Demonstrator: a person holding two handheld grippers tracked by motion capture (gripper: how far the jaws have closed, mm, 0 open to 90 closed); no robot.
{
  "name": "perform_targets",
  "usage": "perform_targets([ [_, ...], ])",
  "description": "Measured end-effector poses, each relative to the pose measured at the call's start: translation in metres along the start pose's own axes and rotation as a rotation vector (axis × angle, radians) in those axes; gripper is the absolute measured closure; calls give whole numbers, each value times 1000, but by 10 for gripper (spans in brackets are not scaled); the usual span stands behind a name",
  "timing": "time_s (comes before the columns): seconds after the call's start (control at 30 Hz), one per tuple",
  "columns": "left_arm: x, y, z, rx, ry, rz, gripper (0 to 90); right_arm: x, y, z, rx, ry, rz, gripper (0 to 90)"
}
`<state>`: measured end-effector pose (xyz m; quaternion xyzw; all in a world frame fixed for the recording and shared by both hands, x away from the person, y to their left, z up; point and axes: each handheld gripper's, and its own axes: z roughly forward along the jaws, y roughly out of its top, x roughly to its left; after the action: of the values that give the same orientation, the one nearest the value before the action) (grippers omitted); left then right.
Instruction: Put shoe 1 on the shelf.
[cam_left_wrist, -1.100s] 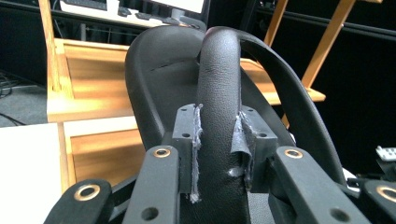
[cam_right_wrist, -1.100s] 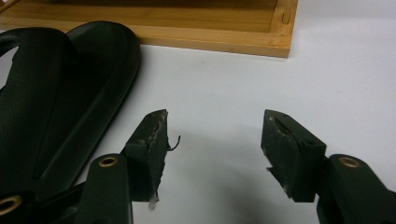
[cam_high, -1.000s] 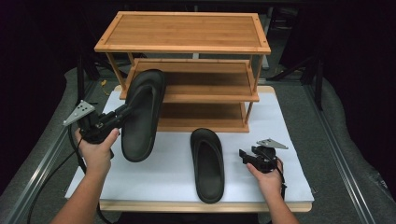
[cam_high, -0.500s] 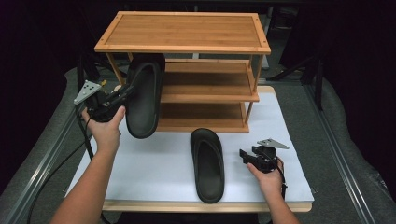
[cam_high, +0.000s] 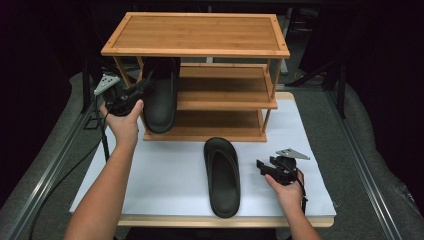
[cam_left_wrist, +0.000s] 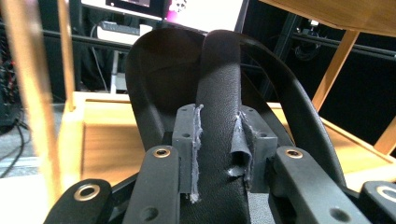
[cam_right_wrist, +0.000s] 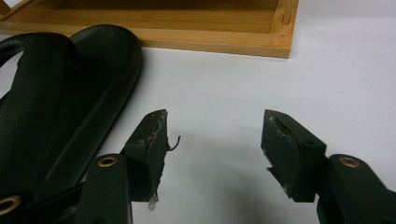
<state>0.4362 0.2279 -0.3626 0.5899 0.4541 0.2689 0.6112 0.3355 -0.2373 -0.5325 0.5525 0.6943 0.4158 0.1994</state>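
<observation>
High view, left gripper (cam_high: 142, 90): at the far left, squeezed on the strap of a black rubber slipper (cam_high: 161, 97)
High view, held slipper: its toe end is tucked under the top board of the three-level brown wooden shoe rack (cam_high: 200, 35), by the middle shelf, left side
High view, second black rubber slipper (cam_high: 222, 175): flat on the white table sheet (cam_high: 165, 175), near the rack's front
High view, right gripper (cam_high: 261, 165): near right, just beside the second slipper, not touching it
Left gripper view, jaws: pads (cam_left_wrist: 192, 140) press on the slipper strap (cam_left_wrist: 219, 116) from both sides, partly closed
Left gripper view, rack shelf (cam_left_wrist: 107, 144): lies under the held slipper
Right gripper view, jaws: wide apart with nothing between them, over the white sheet (cam_right_wrist: 224, 93)
Right gripper view, second slipper (cam_right_wrist: 60, 102): to the left of the jaws, rack base (cam_right_wrist: 210, 28) at the far side
</observation>
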Motion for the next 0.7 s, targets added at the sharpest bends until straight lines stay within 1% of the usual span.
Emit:
perform_targets([
  [0.1,-2,4,11,11,3,4,709,-1,0,0,-1,2,2,410],
  [0.2,-5,8,25,25,6,21,709,-1,0,-1,-5,3,6,410],
  [0.23,-6,8,29,29,4,20,709,-1,0,-1,-3,2,7,410],
  [0.33,-7,10,40,41,4,10,709,-2,0,-1,-3,8,8,410],
  [0.43,-9,11,50,41,1,-6,709,-1,1,-1,-5,12,10,410],
  [0.53,-9,9,60,57,10,-3,709,-2,1,-2,-9,12,15,410],
  [0.6,-9,7,65,69,14,-6,708,-3,1,-2,-13,12,15,410],
  [0.63,-9,7,66,74,15,-4,708,-3,1,-1,-18,15,24,410],
  [0.67,-8,5,68,85,21,-5,708,-3,1,-2,-15,15,21,410],
  [0.7,-8,4,70,86,17,-11,708,-4,1,-2,-15,14,21,411],
])
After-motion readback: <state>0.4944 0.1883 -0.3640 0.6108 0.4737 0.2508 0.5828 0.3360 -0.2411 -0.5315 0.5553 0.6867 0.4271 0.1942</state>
